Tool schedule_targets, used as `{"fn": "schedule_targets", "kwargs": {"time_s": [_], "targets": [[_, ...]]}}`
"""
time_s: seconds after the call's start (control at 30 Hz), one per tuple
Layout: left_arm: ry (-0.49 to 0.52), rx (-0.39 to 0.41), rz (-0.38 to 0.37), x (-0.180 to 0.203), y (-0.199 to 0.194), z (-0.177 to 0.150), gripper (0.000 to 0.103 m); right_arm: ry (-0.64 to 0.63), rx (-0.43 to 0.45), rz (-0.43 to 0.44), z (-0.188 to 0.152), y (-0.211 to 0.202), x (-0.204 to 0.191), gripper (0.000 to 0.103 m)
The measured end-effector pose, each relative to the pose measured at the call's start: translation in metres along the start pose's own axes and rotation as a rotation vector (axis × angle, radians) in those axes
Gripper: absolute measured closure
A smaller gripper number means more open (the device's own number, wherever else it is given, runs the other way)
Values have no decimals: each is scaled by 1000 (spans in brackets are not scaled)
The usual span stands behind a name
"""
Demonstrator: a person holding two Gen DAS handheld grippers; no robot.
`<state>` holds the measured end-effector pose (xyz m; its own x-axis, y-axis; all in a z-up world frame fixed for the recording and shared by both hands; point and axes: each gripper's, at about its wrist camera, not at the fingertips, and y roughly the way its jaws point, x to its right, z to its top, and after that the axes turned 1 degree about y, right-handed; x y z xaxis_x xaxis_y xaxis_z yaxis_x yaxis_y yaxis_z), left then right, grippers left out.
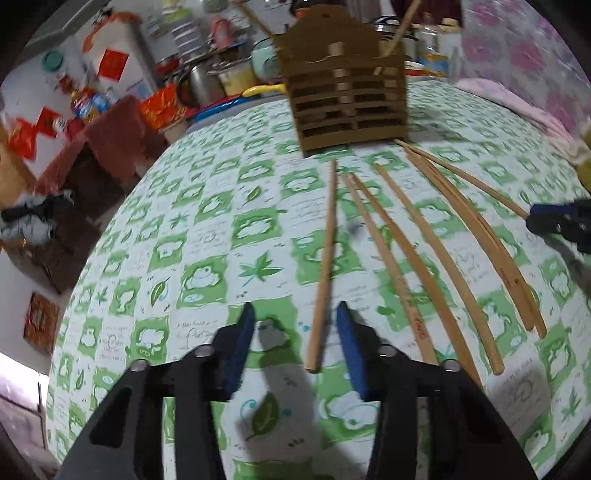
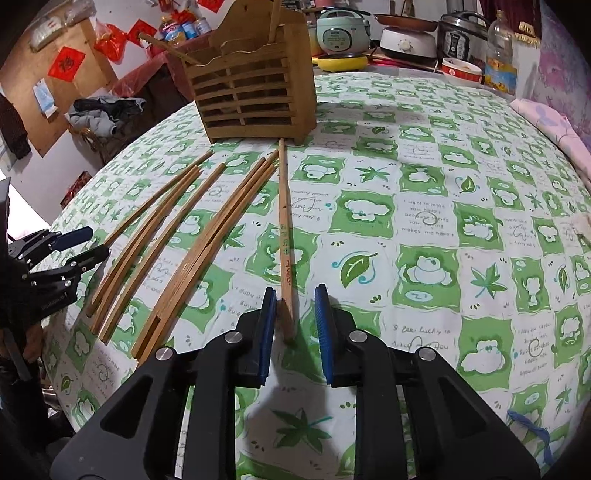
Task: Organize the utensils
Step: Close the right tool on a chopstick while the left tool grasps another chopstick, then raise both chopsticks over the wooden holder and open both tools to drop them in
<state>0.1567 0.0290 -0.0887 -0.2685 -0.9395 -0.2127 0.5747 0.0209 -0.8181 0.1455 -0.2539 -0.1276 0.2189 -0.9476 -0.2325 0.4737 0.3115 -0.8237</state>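
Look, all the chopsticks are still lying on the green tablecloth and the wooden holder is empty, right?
Not quite: the wooden holder is not empty. The right wrist view shows two chopsticks already standing in it. The rest is right: the other chopsticks lie on the green tablecloth in front of it.

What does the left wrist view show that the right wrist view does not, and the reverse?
Only the left wrist view: the left gripper astride the leftmost chopstick, pads not touching it.
Only the right wrist view: the right gripper around the rightmost chopstick, and a green rice cooker.
Both: the wooden chopstick holder and the green-patterned tablecloth.
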Motion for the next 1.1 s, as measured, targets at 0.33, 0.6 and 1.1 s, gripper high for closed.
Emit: {"fn": "schedule_targets", "kwargs": {"time_s": [0.33, 0.6, 1.1], "targets": [[23, 8, -57, 6, -2, -3, 97, 2, 2, -12, 0, 0, 1, 85], [-6, 1, -62, 1, 0, -1, 97, 31, 42, -9, -1, -8, 7, 95], [-49, 19, -63, -5, -4, 1, 98, 9, 56, -27, -3, -13, 2, 95]]}}
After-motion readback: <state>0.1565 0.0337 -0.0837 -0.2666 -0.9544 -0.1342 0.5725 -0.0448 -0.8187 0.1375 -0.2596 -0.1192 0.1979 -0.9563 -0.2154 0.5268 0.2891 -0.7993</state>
